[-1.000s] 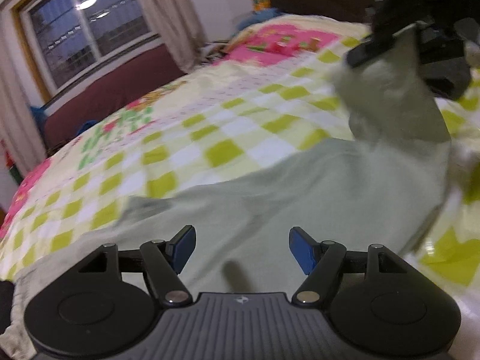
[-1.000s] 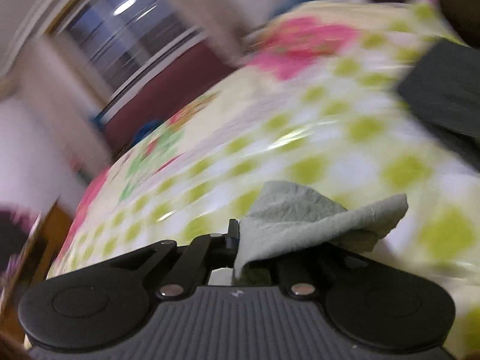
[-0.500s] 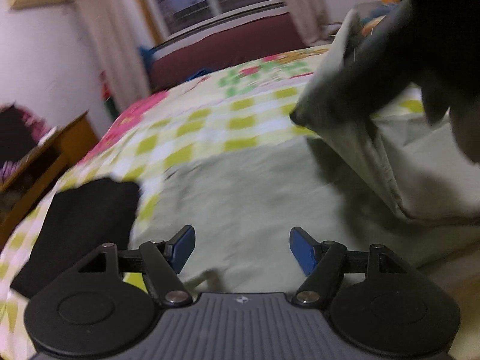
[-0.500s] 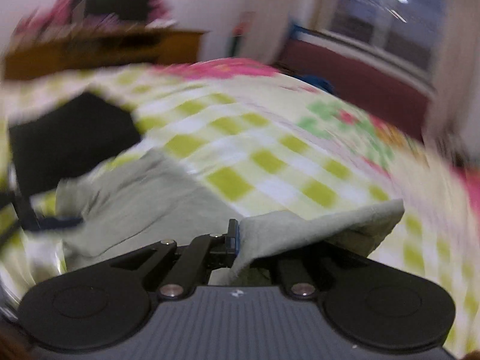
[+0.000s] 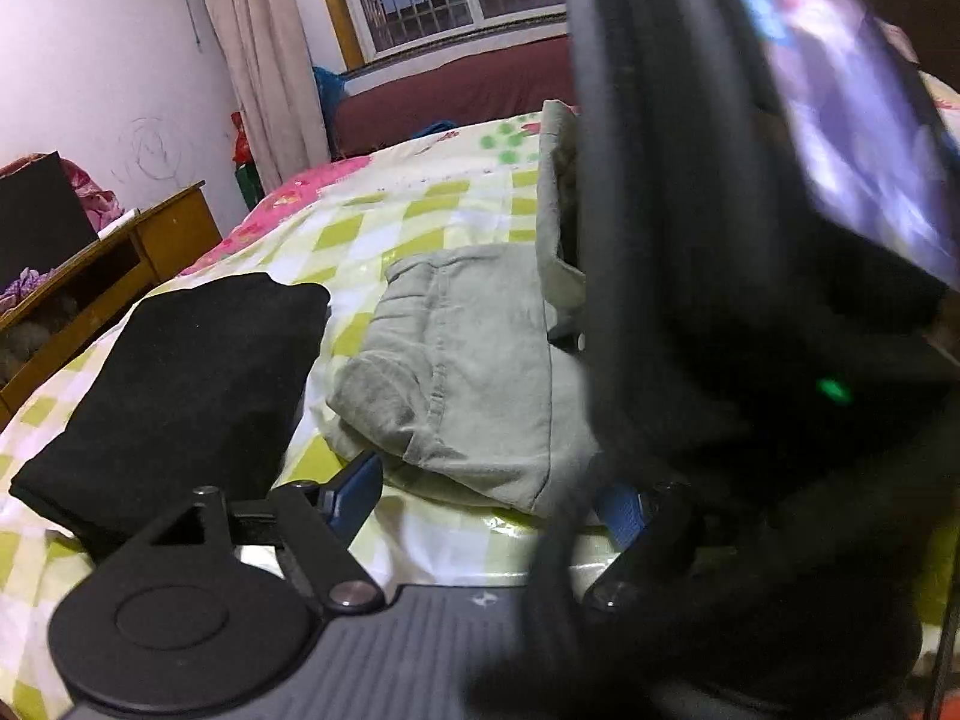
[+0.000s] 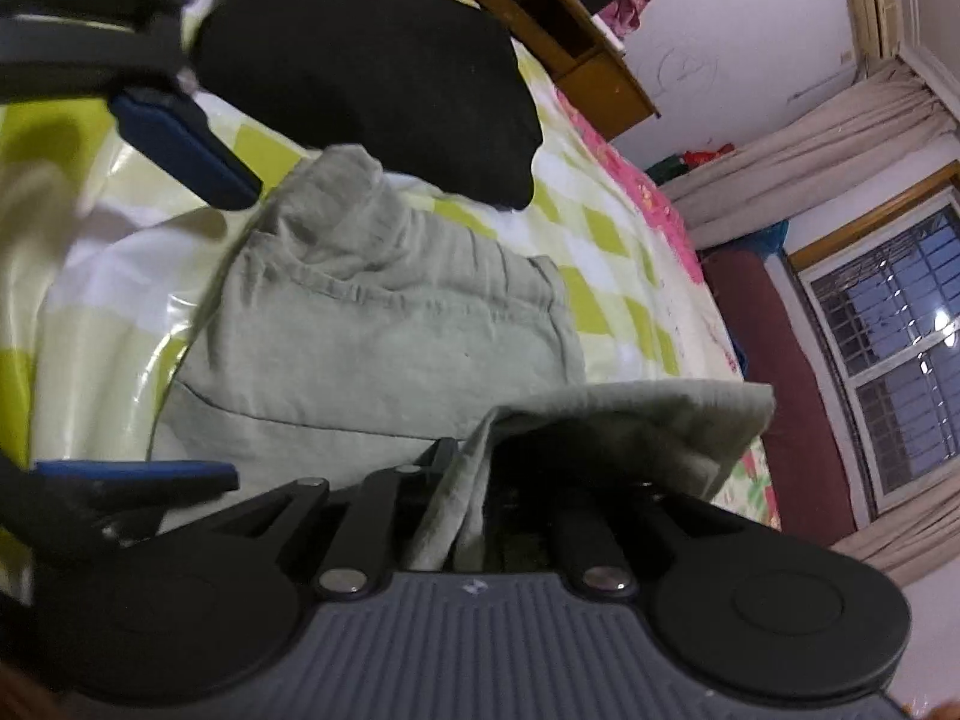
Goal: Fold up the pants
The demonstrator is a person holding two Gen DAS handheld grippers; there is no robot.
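Grey-green pants (image 5: pixel 468 360) lie folded on the checked bedspread (image 5: pixel 432 228), waistband end toward me. My left gripper (image 5: pixel 486 501) stands open just short of their near edge, its jaws widening, with only the edge of the cloth between the blue pads. In the right wrist view the pants (image 6: pixel 372 336) spread out ahead. A folded hem (image 6: pixel 630 420) lies between the fingers of my right gripper (image 6: pixel 480 462) and drapes over one finger. Its jaws are opening and stand slightly apart. The left gripper (image 6: pixel 159 306) appears there at the left edge of the pants.
A folded black garment (image 5: pixel 180 372) lies on the bed right beside the pants, also seen as the black garment (image 6: pixel 360 60). A wooden desk (image 5: pixel 90 276) stands past the bed's edge. The right tool's dark housing (image 5: pixel 750 360) fills the right half of the left wrist view.
The right gripper rolled over and carried the hem across onto the folded pants, and its jaws have begun to part. The left gripper swung toward the black garment and spread a little wider.
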